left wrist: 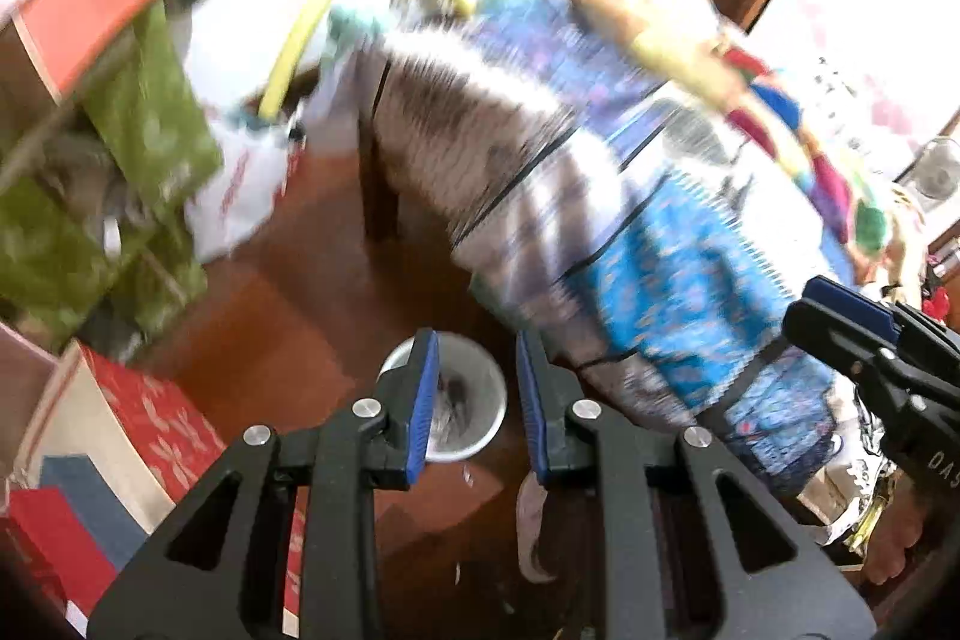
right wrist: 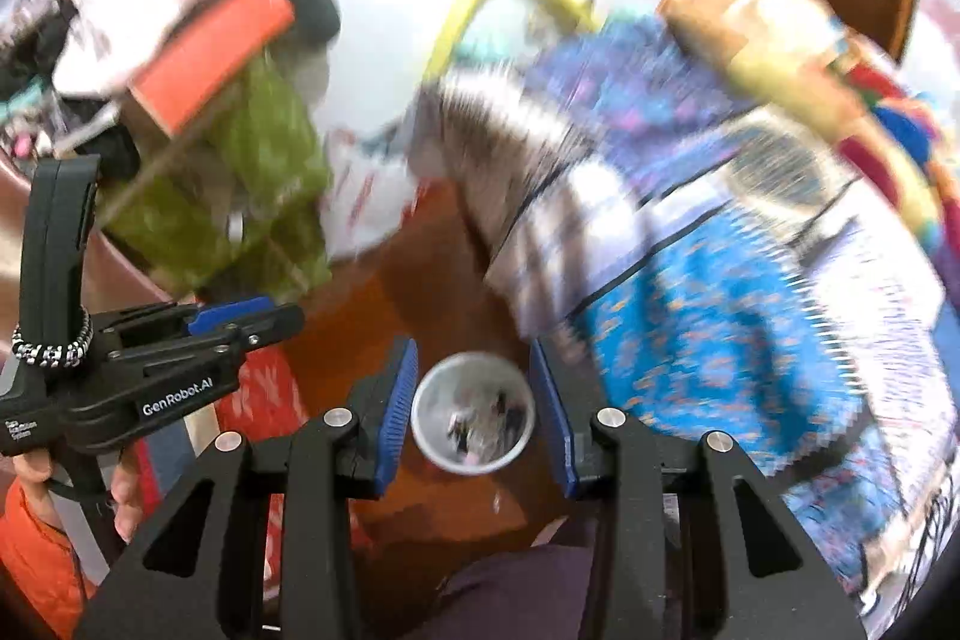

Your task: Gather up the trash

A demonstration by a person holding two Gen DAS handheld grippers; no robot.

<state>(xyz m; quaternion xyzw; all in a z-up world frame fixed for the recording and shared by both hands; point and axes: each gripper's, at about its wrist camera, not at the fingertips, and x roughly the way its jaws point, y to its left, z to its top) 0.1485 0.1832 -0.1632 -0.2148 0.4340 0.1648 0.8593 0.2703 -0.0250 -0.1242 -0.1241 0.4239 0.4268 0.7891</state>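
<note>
Left-wrist view: left gripper [left wrist: 474, 400] with blue-padded fingers [left wrist: 423, 403] apart and nothing between them, poised above a white trash bin [left wrist: 480, 388] holding scraps on the brown wooden floor [left wrist: 288, 316], beside a bed draped in a blue patterned blanket [left wrist: 672, 274], with the right gripper [left wrist: 840, 322] at the frame's right edge. Right-wrist view: right gripper [right wrist: 474, 409] with fingers [right wrist: 399, 412] parted and empty, the same bin [right wrist: 432, 400] seen between them far below, the left gripper [right wrist: 240, 319] held in a hand [right wrist: 126, 496] at left, and a green bag [right wrist: 264, 160] beyond.
</note>
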